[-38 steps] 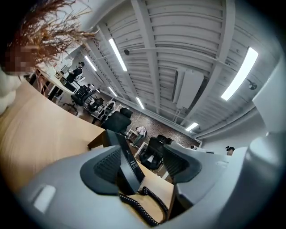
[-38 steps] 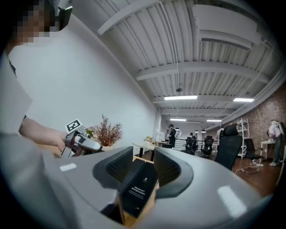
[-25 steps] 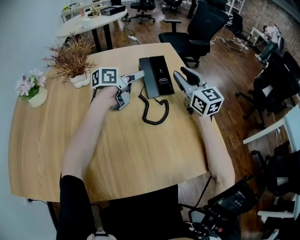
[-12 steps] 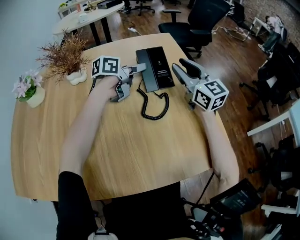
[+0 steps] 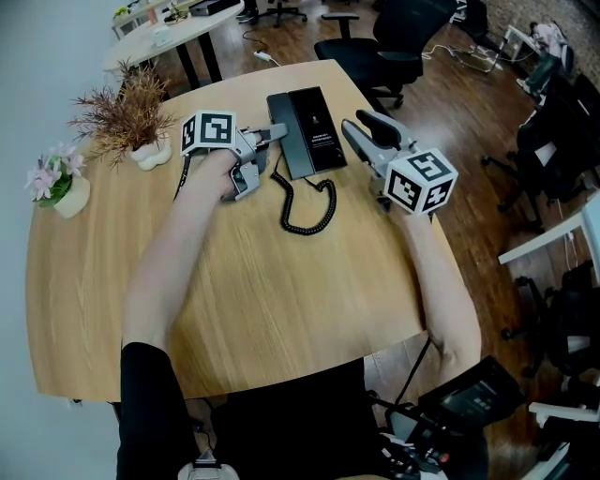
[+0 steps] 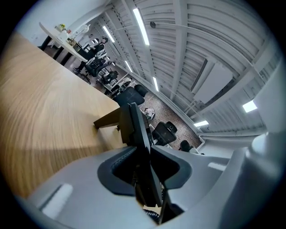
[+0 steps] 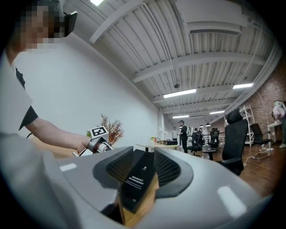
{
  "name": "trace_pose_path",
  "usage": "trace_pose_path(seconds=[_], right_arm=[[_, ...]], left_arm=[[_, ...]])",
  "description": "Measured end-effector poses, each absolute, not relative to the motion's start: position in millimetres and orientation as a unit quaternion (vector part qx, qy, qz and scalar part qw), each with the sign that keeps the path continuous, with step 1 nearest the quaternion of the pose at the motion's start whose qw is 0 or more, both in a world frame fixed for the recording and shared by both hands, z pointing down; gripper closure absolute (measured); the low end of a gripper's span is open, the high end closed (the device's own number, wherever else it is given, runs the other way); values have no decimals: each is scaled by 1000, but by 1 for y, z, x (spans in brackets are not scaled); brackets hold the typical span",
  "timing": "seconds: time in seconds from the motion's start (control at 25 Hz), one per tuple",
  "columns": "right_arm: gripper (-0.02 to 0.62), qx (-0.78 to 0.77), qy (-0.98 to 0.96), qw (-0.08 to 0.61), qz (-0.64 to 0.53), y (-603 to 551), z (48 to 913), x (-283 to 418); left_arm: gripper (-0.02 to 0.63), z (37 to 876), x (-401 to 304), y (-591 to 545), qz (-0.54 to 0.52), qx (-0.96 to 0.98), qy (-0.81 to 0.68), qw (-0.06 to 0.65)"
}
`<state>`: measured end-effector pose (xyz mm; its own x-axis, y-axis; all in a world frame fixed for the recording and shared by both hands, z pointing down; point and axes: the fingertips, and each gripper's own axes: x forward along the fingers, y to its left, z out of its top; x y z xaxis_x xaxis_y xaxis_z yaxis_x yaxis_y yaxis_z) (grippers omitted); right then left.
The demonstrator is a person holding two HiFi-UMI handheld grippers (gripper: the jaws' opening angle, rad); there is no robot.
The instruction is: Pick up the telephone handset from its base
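Note:
A black telephone base (image 5: 317,136) lies at the far side of the round wooden table (image 5: 234,300). Its handset (image 5: 281,122) rests along the base's left side, and a coiled black cord (image 5: 309,211) trails toward me. My left gripper (image 5: 275,134) reaches in from the left. Its jaws are closing, and the handset (image 6: 134,125) stands edge-on between them with both pads against it. My right gripper (image 5: 354,127) hovers at the base's right edge with its jaws apart. The base (image 7: 139,176) shows in the gap of the right gripper (image 7: 143,163), with neither pad touching it.
A dried plant in a white pot (image 5: 150,150) and a pot of pink flowers (image 5: 56,183) stand at the table's left. A black office chair (image 5: 394,47) sits just beyond the far edge, with another table (image 5: 178,28) behind.
My left gripper has edged in against the phone's left side. The right gripper has kept its place. The head view has shifted slightly.

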<state>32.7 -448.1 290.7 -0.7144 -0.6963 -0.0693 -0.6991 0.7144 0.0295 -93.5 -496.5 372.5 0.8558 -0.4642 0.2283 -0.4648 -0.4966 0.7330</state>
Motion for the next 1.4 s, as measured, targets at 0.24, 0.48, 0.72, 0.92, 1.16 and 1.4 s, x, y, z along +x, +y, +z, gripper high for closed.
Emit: trace_pose_path(seconds=[0.24,0.48,0.72,0.92,1.16,1.4], right_arm=[[448,-377,925,29,21,-449,291,32],[448,-376,926,31,14,-447,292,32],[448,-379,924,45,-1,-449,290,42],[448,-370,927,62,-10,-446,284,42],[451,-341,937,72,1,-430,277,33],[513,-313,946,76,28,-407,264,22]], left_arm=[[502,371,-94,-499,-7,867,-272,417],[511,366,-96,-495,-37,866,-275,415],[531,336,-99,-473,-115,867,-250,415],[532,295,-99,-443,-177,868,-209,415],[532,251,-96,-397,-207,887,-165,378],[531,220,-107,-347,-235,895,-147,349]])
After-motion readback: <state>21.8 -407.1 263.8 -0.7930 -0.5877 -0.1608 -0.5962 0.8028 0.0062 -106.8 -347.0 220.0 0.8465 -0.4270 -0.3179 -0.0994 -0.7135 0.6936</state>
